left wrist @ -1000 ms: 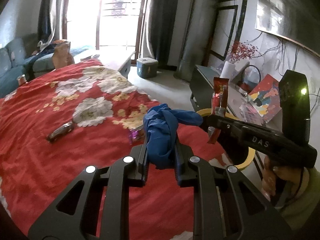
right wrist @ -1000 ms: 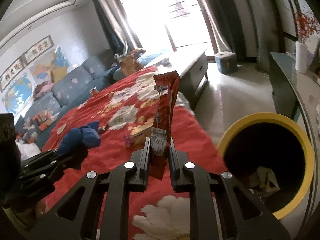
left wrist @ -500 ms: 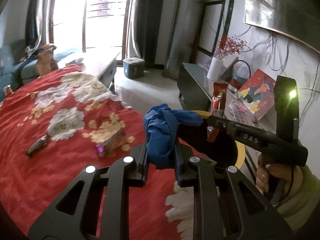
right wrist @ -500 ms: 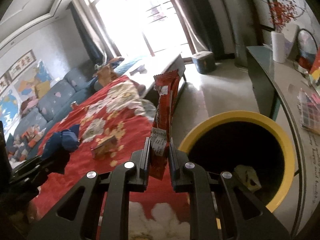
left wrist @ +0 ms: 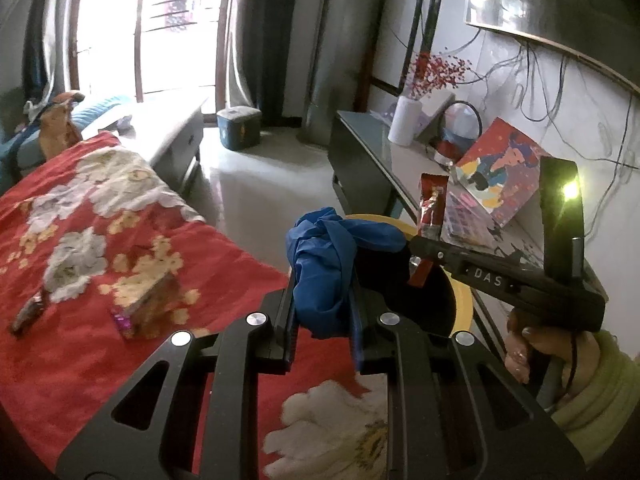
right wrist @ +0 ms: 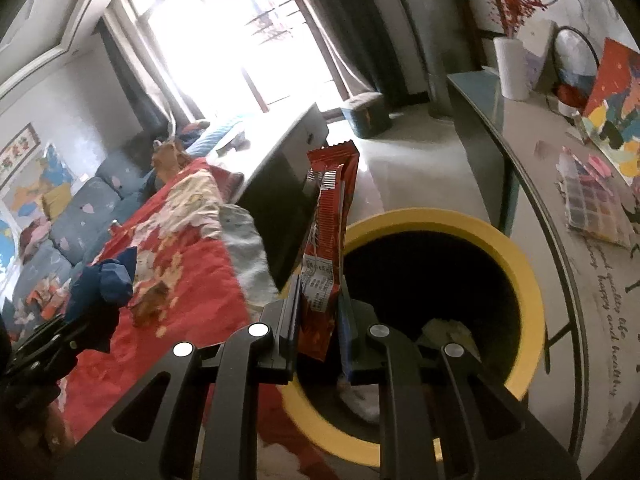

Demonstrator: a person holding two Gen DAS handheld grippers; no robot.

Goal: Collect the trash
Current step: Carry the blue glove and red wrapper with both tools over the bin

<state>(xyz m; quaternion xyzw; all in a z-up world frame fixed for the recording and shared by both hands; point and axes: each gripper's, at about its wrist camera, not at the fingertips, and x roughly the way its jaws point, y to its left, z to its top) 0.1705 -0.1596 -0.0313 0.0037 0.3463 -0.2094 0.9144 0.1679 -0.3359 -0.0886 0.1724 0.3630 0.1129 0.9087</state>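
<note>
My left gripper [left wrist: 322, 320] is shut on a crumpled blue glove [left wrist: 328, 268] and holds it over the red floral cloth's right edge, beside the yellow-rimmed bin [left wrist: 462, 308]. My right gripper [right wrist: 318, 320] is shut on a tall red snack wrapper [right wrist: 328, 248] and holds it upright over the bin's near left rim [right wrist: 516, 264]. The bin is dark inside with some paper trash at the bottom. In the left wrist view the right gripper [left wrist: 424, 246] and the wrapper [left wrist: 430, 204] show above the bin. The glove also shows in the right wrist view [right wrist: 106, 280].
A brown wrapper [left wrist: 150, 308] and a small dark wrapper [left wrist: 28, 314] lie on the red cloth [left wrist: 80, 360]. A dark console table [right wrist: 560, 184] with a white vase, a paint box and a painting stands right of the bin. A low table [left wrist: 168, 136] and a sofa lie beyond.
Both grippers have moved right toward the bin. The red wrapper has gone from above the cloth to over the bin's rim, and the bin fills more of the right wrist view.
</note>
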